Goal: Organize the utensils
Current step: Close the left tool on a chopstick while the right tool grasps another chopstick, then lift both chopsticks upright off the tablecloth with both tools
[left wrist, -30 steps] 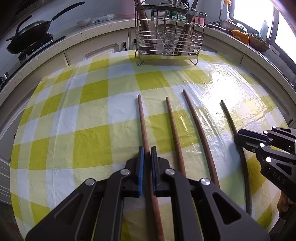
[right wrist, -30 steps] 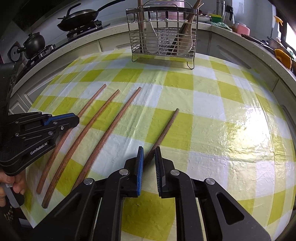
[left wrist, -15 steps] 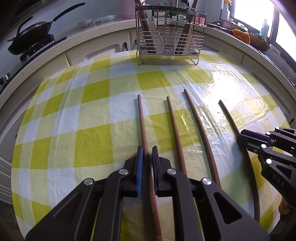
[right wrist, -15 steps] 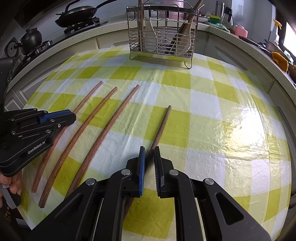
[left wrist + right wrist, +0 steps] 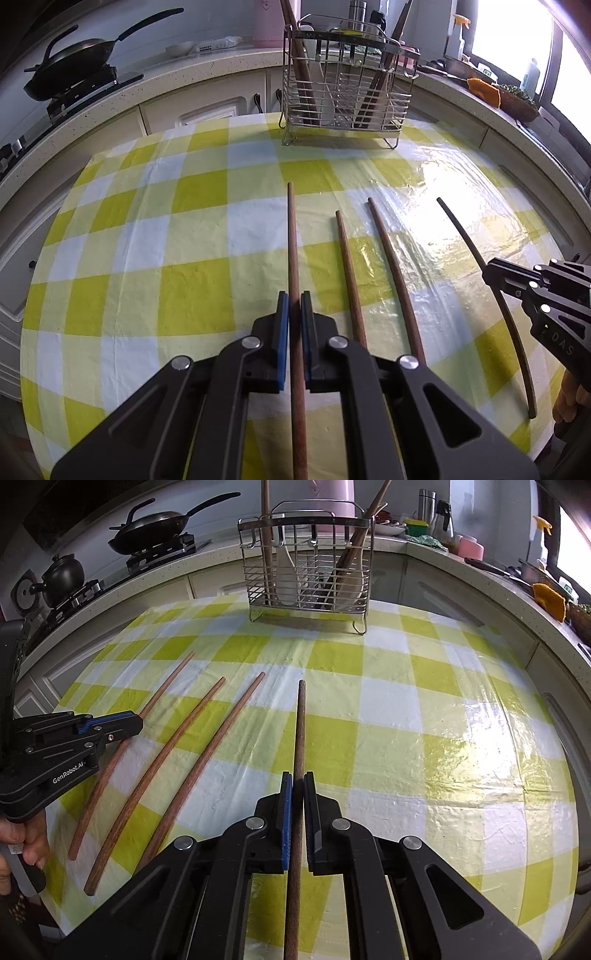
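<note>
Several long wooden chopsticks lie side by side on the yellow-checked table [image 5: 184,280]. My left gripper [image 5: 294,295] is shut on the leftmost chopstick [image 5: 291,236], which runs straight out between its blue pads. Two loose chopsticks [image 5: 349,269] [image 5: 393,269] lie just to its right. My right gripper [image 5: 298,775] is closing tight on the darker rightmost chopstick [image 5: 300,723], pads pressing its sides. In the right wrist view the left gripper [image 5: 138,722] sits on its chopstick [image 5: 166,686]; in the left wrist view the right gripper [image 5: 489,267] sits on its chopstick [image 5: 461,232].
A wire utensil rack [image 5: 343,85] [image 5: 306,572] holding several upright utensils stands at the table's far edge. Behind it runs a counter with a black pan [image 5: 70,59] [image 5: 155,524] on a stove and a dark pot [image 5: 62,578]. A hand [image 5: 33,845] grips the left tool.
The right gripper's jaws closed on the dark chopstick, which swung from slanted to straight along the fingers. The left gripper kept its grip, its chopstick also straightening slightly.
</note>
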Available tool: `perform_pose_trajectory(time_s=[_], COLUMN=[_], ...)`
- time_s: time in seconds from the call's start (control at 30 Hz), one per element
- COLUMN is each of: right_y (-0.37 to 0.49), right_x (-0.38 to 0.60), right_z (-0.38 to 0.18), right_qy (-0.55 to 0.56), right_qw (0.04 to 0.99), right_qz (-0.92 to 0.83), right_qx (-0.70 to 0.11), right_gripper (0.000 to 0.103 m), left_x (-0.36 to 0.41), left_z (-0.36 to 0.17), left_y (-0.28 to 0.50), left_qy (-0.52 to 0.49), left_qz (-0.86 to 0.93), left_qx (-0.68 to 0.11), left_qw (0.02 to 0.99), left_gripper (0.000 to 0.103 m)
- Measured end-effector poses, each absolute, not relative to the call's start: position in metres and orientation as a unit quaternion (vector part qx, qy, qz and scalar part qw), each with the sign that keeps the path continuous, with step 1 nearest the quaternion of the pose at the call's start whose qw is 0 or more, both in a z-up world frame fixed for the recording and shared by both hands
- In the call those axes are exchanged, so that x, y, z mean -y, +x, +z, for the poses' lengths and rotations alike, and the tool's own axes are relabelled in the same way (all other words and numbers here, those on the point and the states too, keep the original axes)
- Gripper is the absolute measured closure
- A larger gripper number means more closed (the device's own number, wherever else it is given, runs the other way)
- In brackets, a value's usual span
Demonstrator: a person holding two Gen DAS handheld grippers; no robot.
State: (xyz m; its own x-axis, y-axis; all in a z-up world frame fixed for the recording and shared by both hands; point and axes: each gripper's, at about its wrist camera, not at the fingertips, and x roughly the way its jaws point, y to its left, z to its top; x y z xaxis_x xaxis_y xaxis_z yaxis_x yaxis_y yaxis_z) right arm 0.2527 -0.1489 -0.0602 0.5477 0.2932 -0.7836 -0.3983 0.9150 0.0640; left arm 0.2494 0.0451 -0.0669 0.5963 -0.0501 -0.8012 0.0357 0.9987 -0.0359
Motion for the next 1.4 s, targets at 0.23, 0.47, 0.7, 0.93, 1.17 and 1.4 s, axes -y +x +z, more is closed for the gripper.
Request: perform_pose_trajectory(time_s=[0.23,0.47,0.7,0.93,1.17,1.4], right_y=[0.251,0.25,0.246,0.246,0.249,0.248], right_x=[0.158,0.163,0.167,0.171,0.18,0.187], right_z=[-0.046,-0.039,-0.027,-0.005,0.01,0.021], right_qy=[-0.043,-0.033,-0.028,-0.028,-0.027,-0.022], right_qw=[0.884,0.887,0.892,0.901,0.907,0.913], right_qz=[0.199,0.201,0.201,0.199,0.193,0.191], right_qx=[-0.421,-0.415,-0.404,-0.384,-0.372,-0.361], right_gripper=[0.097,0.097,0.097,0.097,0.097,0.097], left_x=[-0.05,-0.051,-0.057,-0.058,-0.054,-0.051], left_z=[-0.047,-0.034,-0.022,-0.004,0.008,0.016], left_y=[0.242,0.237,0.233,0.233,0.235,0.236], left_qy=[-0.028,-0.035,-0.044,-0.054,-0.05,-0.046], left_qz=[-0.027,-0.027,-0.026,-0.036,-0.043,-0.047], left_qx=[-0.428,-0.414,-0.401,-0.384,-0.372,-0.363], left_qw=[0.903,0.909,0.915,0.921,0.926,0.929], left_gripper=[0.096,0.097,0.097,0.097,0.097,0.097])
